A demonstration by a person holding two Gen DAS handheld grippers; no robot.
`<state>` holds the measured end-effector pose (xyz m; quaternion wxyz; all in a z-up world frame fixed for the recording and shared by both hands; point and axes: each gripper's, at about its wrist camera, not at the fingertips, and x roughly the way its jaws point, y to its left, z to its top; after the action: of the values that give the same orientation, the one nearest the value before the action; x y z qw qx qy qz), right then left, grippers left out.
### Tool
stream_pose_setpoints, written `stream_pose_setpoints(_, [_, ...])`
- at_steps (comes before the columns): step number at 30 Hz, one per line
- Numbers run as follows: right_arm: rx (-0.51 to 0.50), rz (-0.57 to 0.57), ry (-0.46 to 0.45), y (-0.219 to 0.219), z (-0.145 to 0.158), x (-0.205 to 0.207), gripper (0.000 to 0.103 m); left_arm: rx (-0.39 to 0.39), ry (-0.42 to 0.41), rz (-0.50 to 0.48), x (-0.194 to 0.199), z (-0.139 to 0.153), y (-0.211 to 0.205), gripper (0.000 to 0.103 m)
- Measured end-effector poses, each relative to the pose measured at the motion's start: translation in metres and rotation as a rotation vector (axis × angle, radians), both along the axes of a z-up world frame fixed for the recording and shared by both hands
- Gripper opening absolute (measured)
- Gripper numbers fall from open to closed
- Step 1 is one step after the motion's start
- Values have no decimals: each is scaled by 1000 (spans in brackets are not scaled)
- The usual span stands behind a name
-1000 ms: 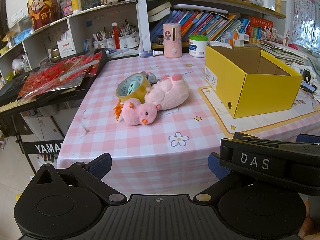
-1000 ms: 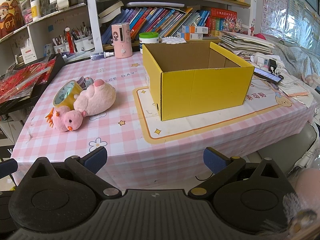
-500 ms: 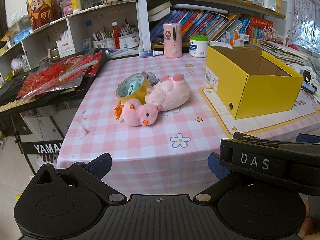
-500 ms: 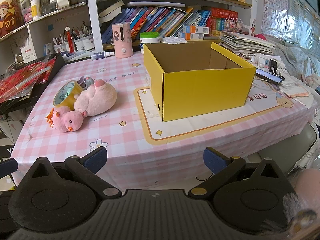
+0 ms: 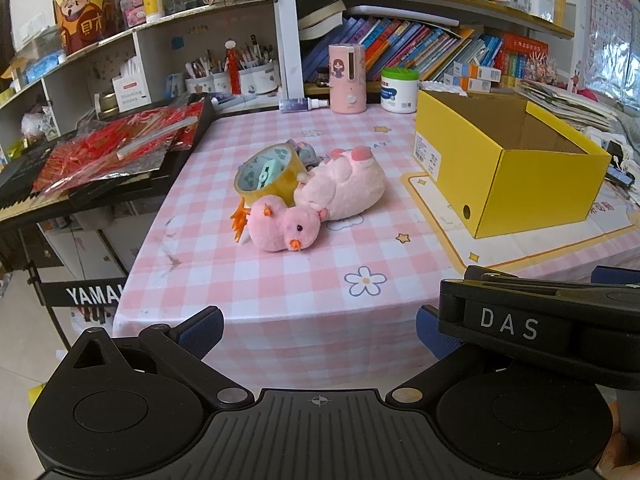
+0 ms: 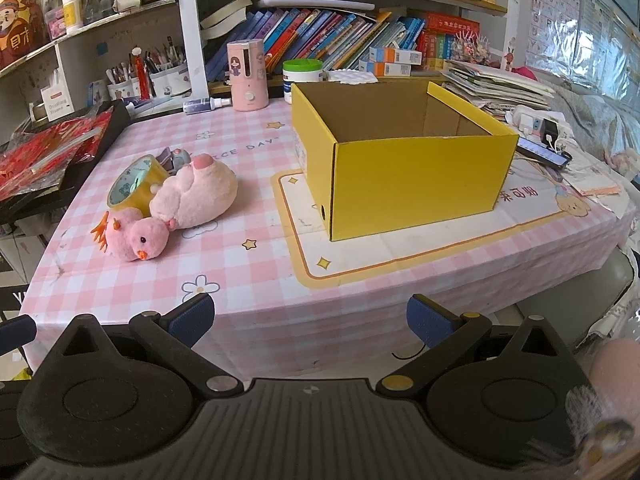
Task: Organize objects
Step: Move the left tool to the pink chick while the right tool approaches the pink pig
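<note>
Pink chick plush, larger pink plush and tape roll were bunched touching, centre-left of frame; nothing had been picked yet. Left gripper and right gripper were held spread apart and empty, short of the table edge. Yellow box, right of centre, was seen open, apparently empty. Next move judged: reach to a plush, clamp, transfer to box.

bare checked bench lies open between the near edge and the plush chick. a clear lane separates the plush pile from the yellow box, open on top. shelf clutter blocks the far side.
</note>
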<state>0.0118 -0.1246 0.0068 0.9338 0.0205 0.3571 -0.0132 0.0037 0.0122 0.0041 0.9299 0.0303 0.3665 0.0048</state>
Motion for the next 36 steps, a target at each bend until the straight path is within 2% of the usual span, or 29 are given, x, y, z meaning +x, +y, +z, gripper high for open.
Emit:
stream_pose_setpoints(9, [-10,40,14,6,1,7,103,-16,11,30,4,-3,8,103])
stream_pose_setpoints(25, [59,162,-3,22,3,45,102,-54,14,128,30,-7,30,103])
stream_pose_setpoints(36, [109,253,-70,33,14,89,100,-90,3,199,59,-10,45,103])
